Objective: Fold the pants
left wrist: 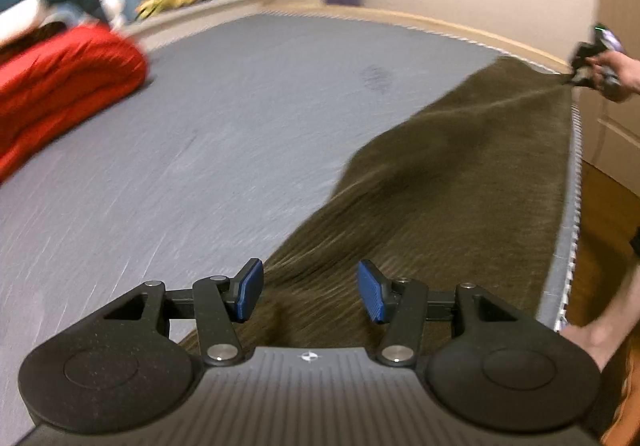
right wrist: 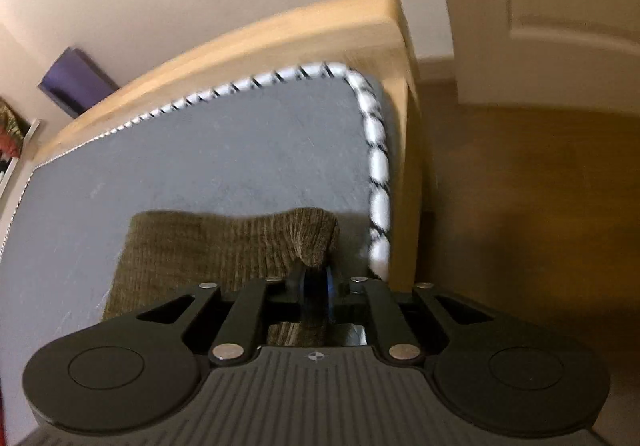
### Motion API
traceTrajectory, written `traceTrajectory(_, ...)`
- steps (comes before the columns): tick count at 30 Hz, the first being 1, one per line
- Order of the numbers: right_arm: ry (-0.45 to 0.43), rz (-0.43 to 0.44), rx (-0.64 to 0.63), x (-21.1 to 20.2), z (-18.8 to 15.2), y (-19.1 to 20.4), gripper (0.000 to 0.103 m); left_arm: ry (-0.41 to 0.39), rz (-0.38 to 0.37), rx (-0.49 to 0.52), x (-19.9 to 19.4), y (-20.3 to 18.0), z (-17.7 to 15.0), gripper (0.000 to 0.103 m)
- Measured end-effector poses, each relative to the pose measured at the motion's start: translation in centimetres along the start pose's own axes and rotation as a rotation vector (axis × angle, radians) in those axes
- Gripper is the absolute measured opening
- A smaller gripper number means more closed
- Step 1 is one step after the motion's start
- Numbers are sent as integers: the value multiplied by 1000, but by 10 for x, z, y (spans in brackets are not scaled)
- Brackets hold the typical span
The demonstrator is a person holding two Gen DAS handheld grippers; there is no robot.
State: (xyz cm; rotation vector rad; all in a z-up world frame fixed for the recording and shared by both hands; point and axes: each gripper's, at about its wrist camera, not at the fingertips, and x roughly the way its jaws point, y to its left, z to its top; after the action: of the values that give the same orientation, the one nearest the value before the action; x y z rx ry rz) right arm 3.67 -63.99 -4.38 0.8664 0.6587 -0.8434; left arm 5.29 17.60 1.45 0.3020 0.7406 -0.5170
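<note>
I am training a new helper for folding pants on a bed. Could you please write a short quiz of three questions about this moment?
1. True or false: the left gripper is clamped on the pants.
2. Which gripper pinches an end of the pants? A) left B) right C) neither
3. Fill in: the pants lie along the ____ edge of the grey mattress, as the left wrist view shows it.

Key:
1. False. Its blue pads stand apart over the fabric.
2. B. The right gripper is closed on a raised corner of the fabric.
3. Right, beside the white piping.
</note>
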Motion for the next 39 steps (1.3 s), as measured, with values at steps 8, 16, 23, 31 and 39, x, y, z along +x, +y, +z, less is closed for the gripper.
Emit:
traceTrajectory(8,-256,-29,-147,-50,-16,50,39,307,-12,-127,11,35,-40,16)
traceTrajectory(16,-122,357,-400,-57,-59,119,50,184,56,-247,-12,46,-30,38)
traceTrajectory(23,106,457,-529,-14,-114,169,53,156,210,-612,-13,101,-44,85)
traceTrajectory(31,79,202,-557,24,-146,209,8,211,114,-773,6,118,-61,74)
traceTrajectory(39,-54,81,-584,49,-145,212,0,128,141,-650,-26,105,-57,54)
